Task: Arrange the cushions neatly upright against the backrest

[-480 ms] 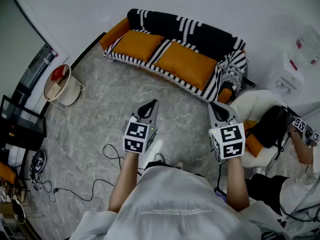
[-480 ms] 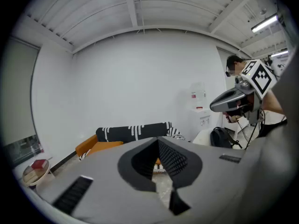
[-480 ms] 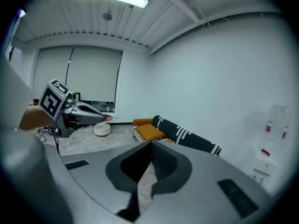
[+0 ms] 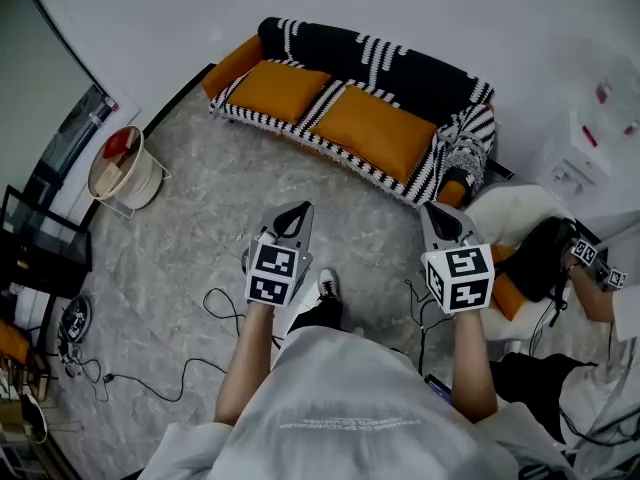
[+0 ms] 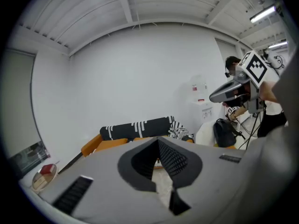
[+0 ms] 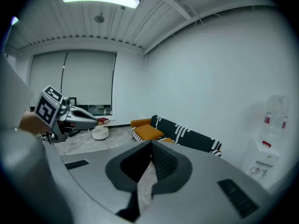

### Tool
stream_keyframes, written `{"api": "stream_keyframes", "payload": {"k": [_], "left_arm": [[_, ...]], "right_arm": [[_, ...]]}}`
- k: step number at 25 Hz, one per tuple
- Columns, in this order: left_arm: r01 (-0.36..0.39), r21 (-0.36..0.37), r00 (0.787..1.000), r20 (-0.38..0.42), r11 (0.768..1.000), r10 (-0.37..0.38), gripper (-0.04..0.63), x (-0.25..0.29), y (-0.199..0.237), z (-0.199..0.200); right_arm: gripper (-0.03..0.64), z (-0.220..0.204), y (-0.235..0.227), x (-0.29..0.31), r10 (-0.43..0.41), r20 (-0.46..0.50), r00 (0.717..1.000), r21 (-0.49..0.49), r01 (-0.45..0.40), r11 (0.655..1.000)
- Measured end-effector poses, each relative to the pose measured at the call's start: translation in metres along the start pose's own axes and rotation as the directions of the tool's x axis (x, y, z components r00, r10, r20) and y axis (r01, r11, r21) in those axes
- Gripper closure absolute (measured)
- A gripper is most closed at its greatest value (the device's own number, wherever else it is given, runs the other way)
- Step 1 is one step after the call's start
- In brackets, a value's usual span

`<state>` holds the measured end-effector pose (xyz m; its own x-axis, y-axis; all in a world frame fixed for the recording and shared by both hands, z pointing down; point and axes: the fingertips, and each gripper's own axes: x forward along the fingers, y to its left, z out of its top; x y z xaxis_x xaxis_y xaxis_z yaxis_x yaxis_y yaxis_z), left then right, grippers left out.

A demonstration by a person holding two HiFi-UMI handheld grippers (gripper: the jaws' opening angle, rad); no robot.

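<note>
The sofa (image 4: 400, 68) stands against the far wall, draped in a black-and-white striped cover. Two orange seat cushions (image 4: 375, 128) lie flat on it. A zebra-patterned cushion (image 4: 465, 146) slumps at its right end. My left gripper (image 4: 300, 208) and right gripper (image 4: 432, 210) hover side by side over the floor, well short of the sofa, both shut and empty. In the left gripper view the sofa (image 5: 135, 127) shows beyond the closed jaws of the left gripper (image 5: 158, 140). In the right gripper view the sofa (image 6: 187, 134) lies ahead of the right gripper (image 6: 151, 143).
A round side table (image 4: 120, 168) with a red item stands at the left. Cables (image 4: 200, 368) trail across the marbled floor. A white armchair (image 4: 510, 213) holding a black backpack (image 4: 545, 253) sits at the right, where another person's arm (image 4: 600, 303) reaches in.
My foot has stepped forward under the grippers, and the sofa sits slightly lower in the view. Both grippers keep their places, still shut.
</note>
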<state>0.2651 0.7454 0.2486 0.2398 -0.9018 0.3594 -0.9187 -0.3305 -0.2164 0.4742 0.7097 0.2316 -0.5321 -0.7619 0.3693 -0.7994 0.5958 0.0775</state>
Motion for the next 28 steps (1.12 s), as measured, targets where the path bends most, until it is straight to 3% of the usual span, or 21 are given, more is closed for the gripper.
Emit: {"api": "stream_keyframes", "payload": {"k": [6,12,20,28], "left_arm": [[-0.025,-0.048,1.000,-0.003,0.999,0.025,0.574,0.019,0.033,-0.007],[-0.013,-0.078,1.000,-0.016,0.997,0.012,0.572,0.072,0.064,-0.020],[0.016,-0.132,0.999,-0.034,0.991,-0.021,0.572,0.175,0.121,-0.019],[0.035,-0.134,0.995,-0.088,0.990,-0.047,0.572,0.277,0.190,-0.011]], "right_arm": [[0.614,-0.005,-0.010,0.026,-0.012,-0.030,0.999,0.008,0.012,1.000],[0.614,-0.010,-0.026,0.080,-0.033,-0.090,0.995,-0.004,0.033,0.999],[0.614,-0.001,-0.082,0.174,-0.078,-0.181,0.980,-0.002,0.079,0.997],[0.614,0.017,-0.135,0.270,-0.102,-0.260,0.960,0.030,0.113,0.993]]}}
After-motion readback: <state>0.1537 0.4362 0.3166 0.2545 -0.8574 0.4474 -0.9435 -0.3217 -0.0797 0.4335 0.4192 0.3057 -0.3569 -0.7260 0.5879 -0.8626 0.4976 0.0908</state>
